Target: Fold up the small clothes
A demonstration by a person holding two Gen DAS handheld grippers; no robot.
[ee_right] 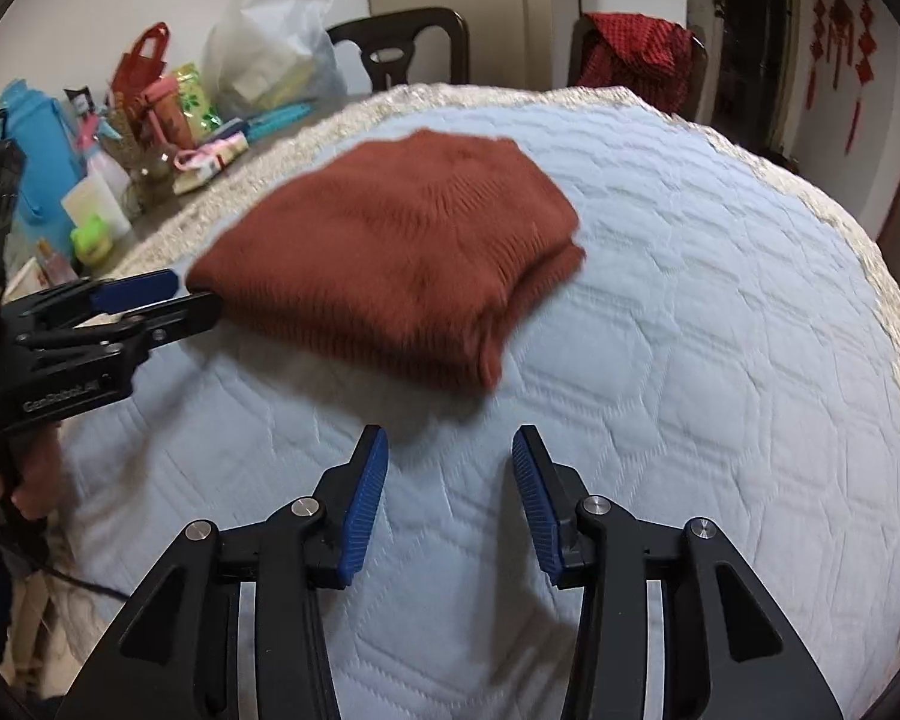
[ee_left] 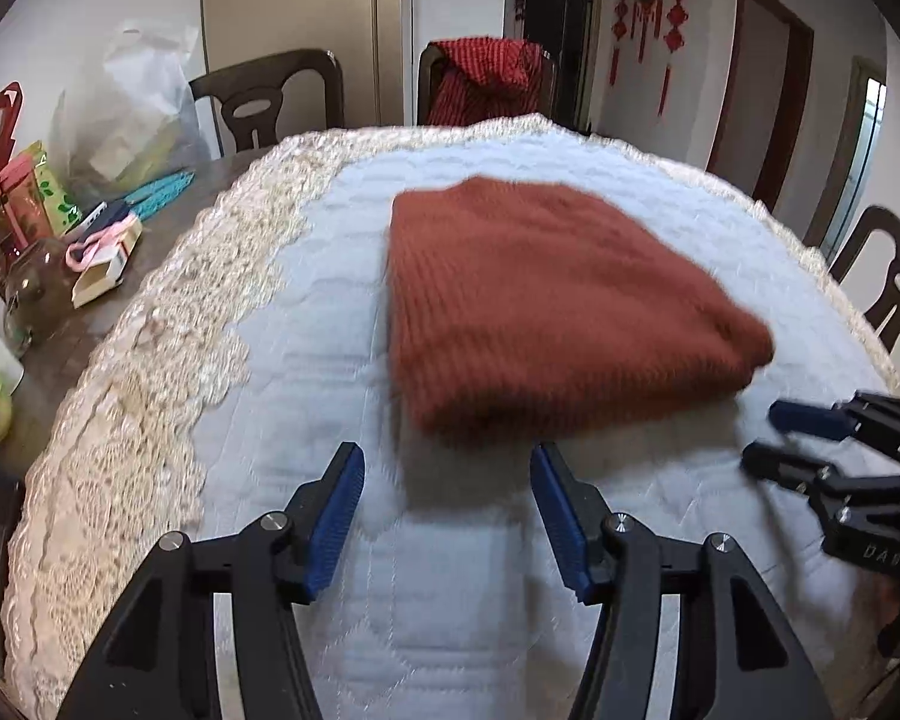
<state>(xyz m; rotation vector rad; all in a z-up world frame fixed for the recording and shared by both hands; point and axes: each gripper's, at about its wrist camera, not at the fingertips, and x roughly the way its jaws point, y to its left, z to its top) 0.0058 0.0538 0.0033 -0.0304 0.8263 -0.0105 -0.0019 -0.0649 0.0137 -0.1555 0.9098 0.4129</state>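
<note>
The rust knit (ee_left: 546, 306) lies folded into a thick block near the middle of the bench (ee_left: 330, 276), on the blue quilt, with nothing on it. The left gripper (ee_left: 447, 468) and right gripper (ee_right: 450, 450) both stand released and empty at its 6 o'clock edge, probably backing off a finished fold. Clutter sits at 10 o'clock, clear of the work.
</note>
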